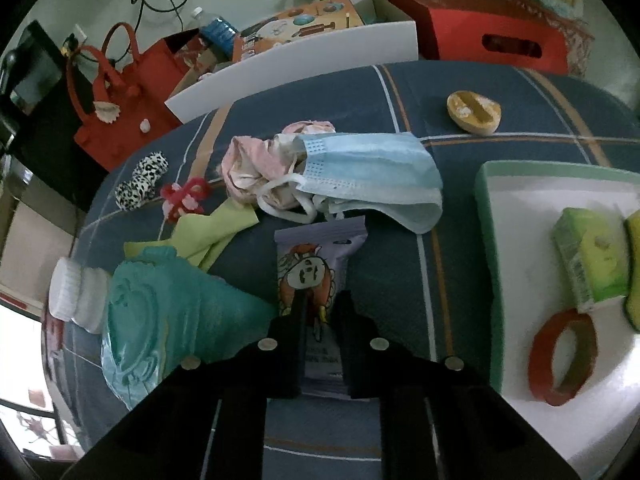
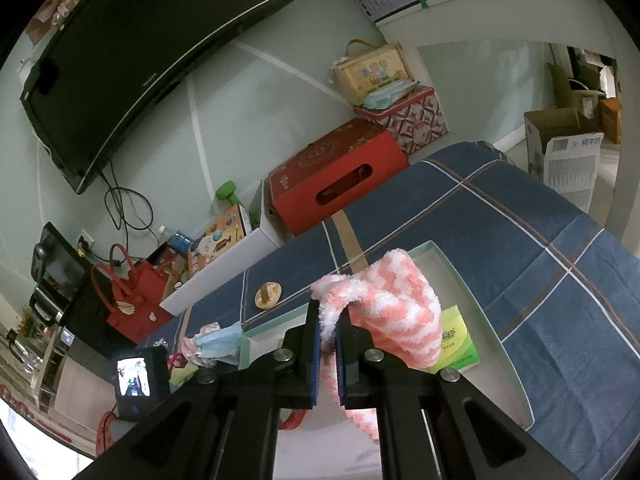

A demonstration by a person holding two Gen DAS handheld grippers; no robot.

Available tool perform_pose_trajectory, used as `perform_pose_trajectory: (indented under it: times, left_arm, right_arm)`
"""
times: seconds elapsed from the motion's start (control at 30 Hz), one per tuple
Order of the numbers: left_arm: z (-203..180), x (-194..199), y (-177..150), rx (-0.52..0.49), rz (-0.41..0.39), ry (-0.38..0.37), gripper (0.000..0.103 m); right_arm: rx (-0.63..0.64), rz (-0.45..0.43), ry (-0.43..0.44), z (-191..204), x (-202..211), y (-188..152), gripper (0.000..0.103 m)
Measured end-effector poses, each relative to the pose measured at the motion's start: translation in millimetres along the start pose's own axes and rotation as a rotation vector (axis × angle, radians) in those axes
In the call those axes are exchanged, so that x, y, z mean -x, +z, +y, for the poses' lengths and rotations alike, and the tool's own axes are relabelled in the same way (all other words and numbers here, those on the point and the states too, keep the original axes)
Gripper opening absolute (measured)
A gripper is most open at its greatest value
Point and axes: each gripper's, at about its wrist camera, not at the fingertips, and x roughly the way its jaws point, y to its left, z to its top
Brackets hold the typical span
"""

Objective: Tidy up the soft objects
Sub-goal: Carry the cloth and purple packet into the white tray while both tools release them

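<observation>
In the left wrist view my left gripper (image 1: 320, 304) is shut on a purple cartoon-printed packet (image 1: 316, 264), held over the blue plaid cloth (image 1: 392, 272). Beyond it lie a blue face mask (image 1: 368, 172), a pink crumpled cloth (image 1: 256, 164), a yellow-green cloth (image 1: 212, 232) and a teal plastic pack (image 1: 168, 316). In the right wrist view my right gripper (image 2: 328, 320) is shut on a pink-and-white fluffy sock (image 2: 396, 312), held above the white tray (image 2: 480, 312).
The tray (image 1: 520, 200) holds a green tissue pack (image 1: 588, 256), a yellow sponge (image 1: 634, 264) and a red band (image 1: 560, 360). A wooden round piece (image 1: 474, 112), leopard scrunchie (image 1: 142, 180) and red bow (image 1: 184, 196) lie on the cloth. Red boxes and a bag stand beyond the edge.
</observation>
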Motion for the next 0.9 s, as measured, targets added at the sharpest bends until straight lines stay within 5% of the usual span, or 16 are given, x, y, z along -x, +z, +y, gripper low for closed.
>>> perform_pose_trajectory:
  times: [0.57,0.9]
  left_arm:
    - [-5,77,9,0.042,-0.163,-0.278,0.014]
    - [-61,67,18,-0.068,-0.125,-0.385,0.014]
  right_arm:
    - [-0.011,0.104,-0.009,-1,-32,-10,0.007]
    - [-0.01,0.268,-0.02,1,-75,-27,0.008]
